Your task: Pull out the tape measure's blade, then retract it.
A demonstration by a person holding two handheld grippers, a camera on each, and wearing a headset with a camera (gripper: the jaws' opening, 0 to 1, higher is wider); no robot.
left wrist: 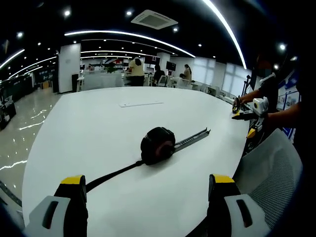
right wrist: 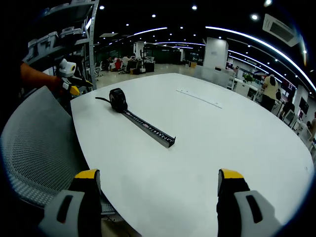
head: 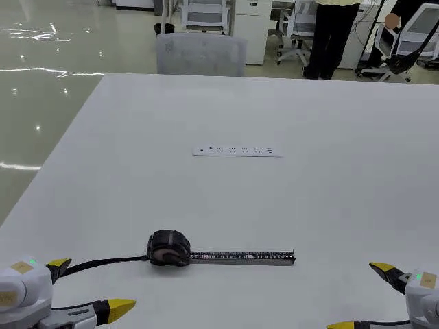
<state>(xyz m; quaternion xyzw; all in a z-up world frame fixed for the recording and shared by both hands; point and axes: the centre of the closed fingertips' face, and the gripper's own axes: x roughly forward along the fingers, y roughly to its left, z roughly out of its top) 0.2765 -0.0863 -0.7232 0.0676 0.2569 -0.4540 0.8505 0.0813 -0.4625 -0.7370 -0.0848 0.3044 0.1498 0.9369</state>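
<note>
Left gripper view puts us just behind the left gripper [left wrist: 148, 180]. Its yellow-tipped jaws stand wide apart with nothing between them, and it hangs at the near edge of the white table [left wrist: 74, 128]. Ahead of it we see the tape measure [left wrist: 158, 144], a round black case resting on the tabletop. Its black wrist strap [left wrist: 113, 174] trails back toward this gripper. The blade [left wrist: 191, 139] is drawn out of the case and lies flat on the table, pointing toward the right gripper [right wrist: 158, 174]. In its own view that gripper is likewise spread wide and holds nothing. It hovers off the table edge, well apart from the blade's hooked end. In the head view we find the tape measure between the two grippers, nearer the left one and touched by neither. Farther up the table lies a white power strip [head: 236, 151], and beyond the far edge stands a grey chair [head: 200, 55]. A person in dark trousers [head: 333, 34] stands in the background.
</note>
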